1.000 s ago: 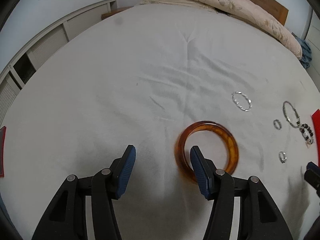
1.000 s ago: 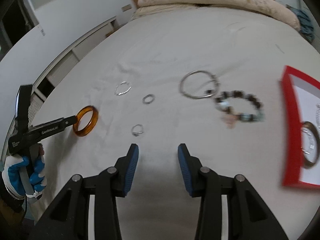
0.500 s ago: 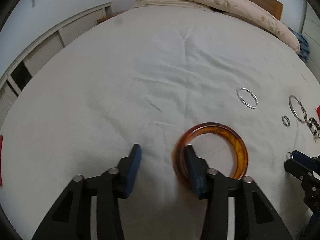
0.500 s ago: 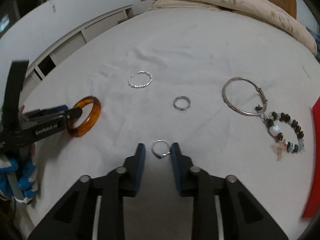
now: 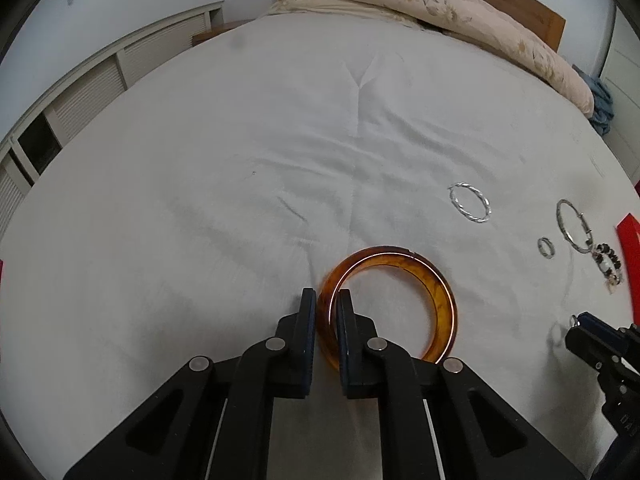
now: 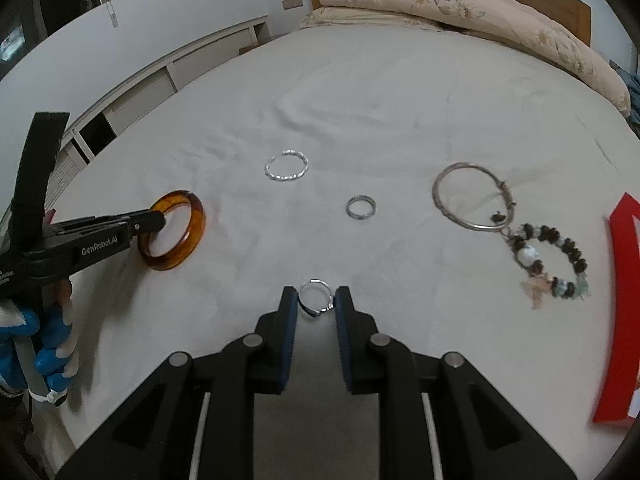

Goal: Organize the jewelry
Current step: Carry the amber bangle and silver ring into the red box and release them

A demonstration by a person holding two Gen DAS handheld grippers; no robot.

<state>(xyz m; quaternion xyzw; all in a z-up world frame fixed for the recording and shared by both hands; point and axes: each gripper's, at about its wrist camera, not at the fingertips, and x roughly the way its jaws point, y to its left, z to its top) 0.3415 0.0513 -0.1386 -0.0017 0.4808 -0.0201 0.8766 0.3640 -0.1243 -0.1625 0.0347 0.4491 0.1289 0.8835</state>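
Your left tongs (image 5: 323, 314) pinch the amber bangle (image 5: 390, 304) on the bed (image 5: 240, 160), while your right tongs (image 6: 316, 304), narrowly spread, bracket the thin ring (image 6: 316, 296) at 12 o'clock, which could slip into the soft sheet.

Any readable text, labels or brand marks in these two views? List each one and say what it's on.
"GenRobot.AI": white lettering on the side of the left tool, seen in the right wrist view.
Some white marks lower on that tool's body, at the left edge of the view: too small and cut off to read.
Faint raised characters on the right tool's body, at the right edge of the left wrist view: not legible.
Nothing readable on the jewelry, red box or bed.
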